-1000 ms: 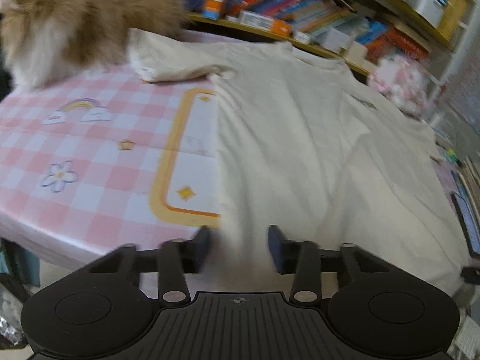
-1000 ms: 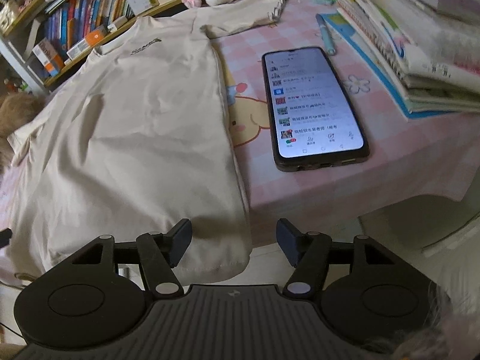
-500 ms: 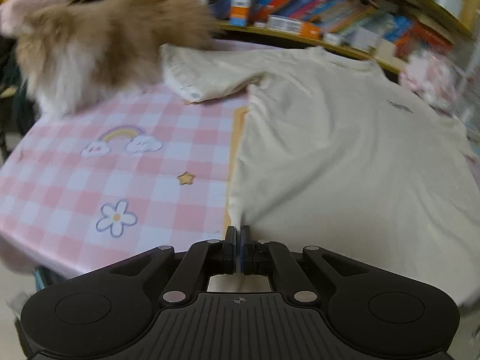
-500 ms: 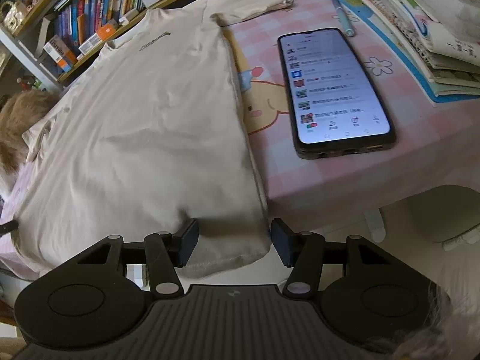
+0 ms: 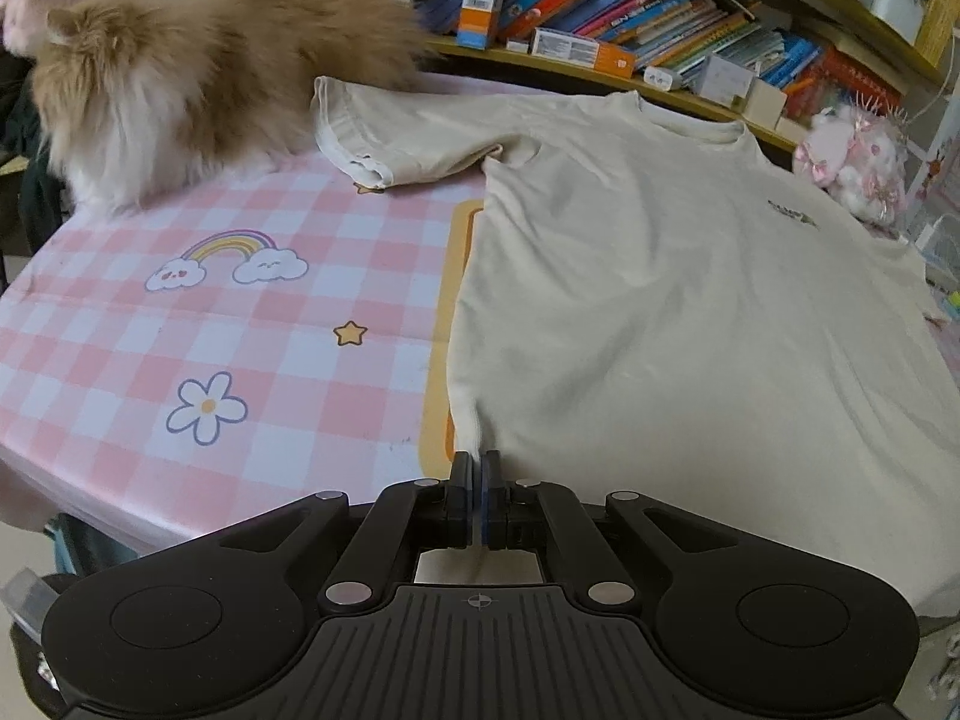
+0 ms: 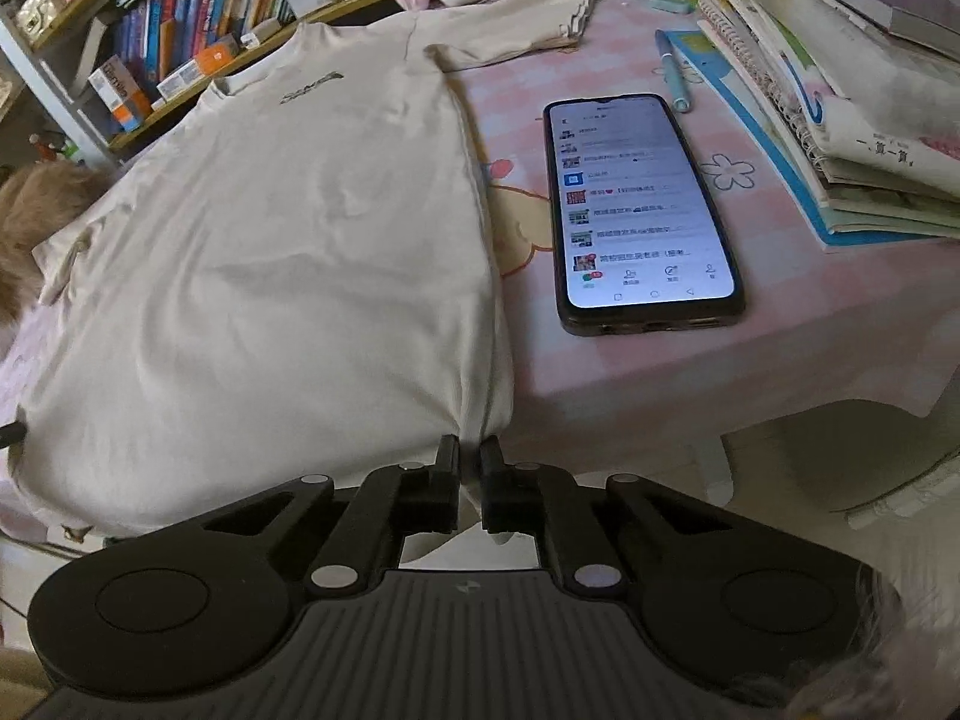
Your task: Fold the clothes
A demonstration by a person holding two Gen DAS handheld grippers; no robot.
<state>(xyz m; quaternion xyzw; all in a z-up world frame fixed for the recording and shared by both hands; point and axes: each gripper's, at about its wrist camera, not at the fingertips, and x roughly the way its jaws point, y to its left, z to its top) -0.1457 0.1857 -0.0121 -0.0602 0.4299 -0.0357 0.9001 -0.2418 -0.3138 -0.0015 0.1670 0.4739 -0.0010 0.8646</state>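
A cream T-shirt (image 5: 660, 300) lies flat, front up, on a pink checked tablecloth (image 5: 240, 330), its hem hanging over the near table edge. My left gripper (image 5: 477, 462) is shut on the hem at the shirt's left corner, with cloth pinched between its pads. In the right wrist view the same T-shirt (image 6: 288, 252) fills the left half. There my right gripper (image 6: 470, 447) is shut on the hem at the right corner, a fold of cloth bunched between its fingers.
A fluffy ginger cat (image 5: 198, 66) sits at the far left beside the sleeve (image 5: 384, 132). A lit phone (image 6: 636, 210), a pen (image 6: 672, 69) and stacked books (image 6: 840, 120) lie right of the shirt. Bookshelves (image 5: 630, 18) and a pink plush (image 5: 852, 168) stand behind.
Both grippers closed on the shirt's hem: the left one first, the right one in the last half second. The left gripper shifted toward the shirt's left corner.
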